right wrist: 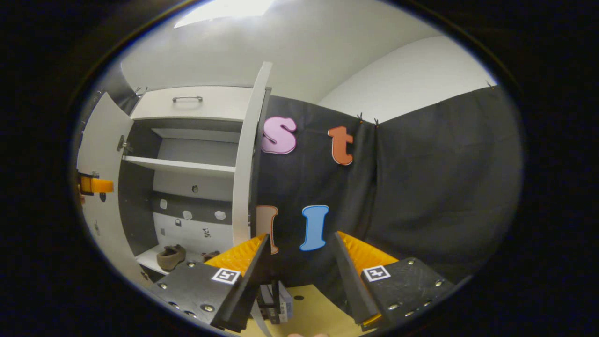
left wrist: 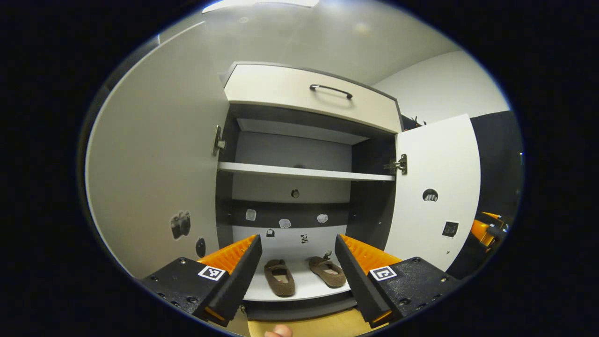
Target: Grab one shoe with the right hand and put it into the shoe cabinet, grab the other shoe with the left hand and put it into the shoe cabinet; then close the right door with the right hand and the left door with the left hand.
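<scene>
Nearest the cabinet's open front, the left tool [left wrist: 295, 262] hangs with its fingers spread and nothing between them, and the right tool [right wrist: 302, 260] is likewise released, standing just outside the right door's [right wrist: 245, 159] free edge. Past them, both shoes [left wrist: 279, 277] [left wrist: 327, 271] already sit side by side on the cabinet's bottom shelf [left wrist: 304, 290], so only the doors seem left. Trouble, I'd judge, lies there: the right tool faces the door's thin edge, and a push could slip off or swing the door too hard. Deeper in, the left door [left wrist: 154, 178] stands wide; closing both together could make them clash at the cabinet's middle.
</scene>
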{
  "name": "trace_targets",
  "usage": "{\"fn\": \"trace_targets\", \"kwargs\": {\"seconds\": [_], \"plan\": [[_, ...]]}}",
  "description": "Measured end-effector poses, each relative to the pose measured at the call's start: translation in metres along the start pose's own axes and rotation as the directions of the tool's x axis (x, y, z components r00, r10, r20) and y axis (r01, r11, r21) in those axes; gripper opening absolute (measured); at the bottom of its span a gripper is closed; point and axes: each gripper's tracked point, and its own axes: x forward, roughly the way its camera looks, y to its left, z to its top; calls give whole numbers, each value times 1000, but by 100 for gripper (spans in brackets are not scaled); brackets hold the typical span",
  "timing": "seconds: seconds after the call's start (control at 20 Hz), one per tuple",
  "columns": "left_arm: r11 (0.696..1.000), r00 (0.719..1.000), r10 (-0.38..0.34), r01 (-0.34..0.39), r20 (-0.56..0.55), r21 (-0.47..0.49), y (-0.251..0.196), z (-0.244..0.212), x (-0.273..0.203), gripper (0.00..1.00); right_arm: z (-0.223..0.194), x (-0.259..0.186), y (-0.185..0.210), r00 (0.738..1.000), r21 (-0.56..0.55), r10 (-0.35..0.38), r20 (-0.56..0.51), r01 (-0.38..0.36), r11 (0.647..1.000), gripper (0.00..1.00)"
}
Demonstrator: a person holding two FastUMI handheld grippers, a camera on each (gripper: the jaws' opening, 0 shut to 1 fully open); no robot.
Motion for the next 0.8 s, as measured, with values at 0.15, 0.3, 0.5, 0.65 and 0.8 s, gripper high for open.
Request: {"fn": "trace_targets", "kwargs": {"seconds": [0.15,0.3,0.5,0.65,0.8], "plan": [[1000,1000,-8,8,7,2,-4,7,-13,96,1,-2,3,1000,-13,29,0,-29,999,77],[1000,1000,-14,14,20,3,-7,13,-16,93,2,-3,9,999,-39,55,4,-54,998,77],[1000,1000,-21,21,22,-8,-12,19,-23,93,1,-5,22,992,-1,123,-15,-123,992,77],[1000,999,-13,14,31,-13,-13,22,-25,93,1,-6,48,977,13,211,-22,-210,978,80],[1000,1000,11,-11,26,-5,-7,18,-29,92,-1,-7,76,955,52,296,-33,-294,954,80]]}}
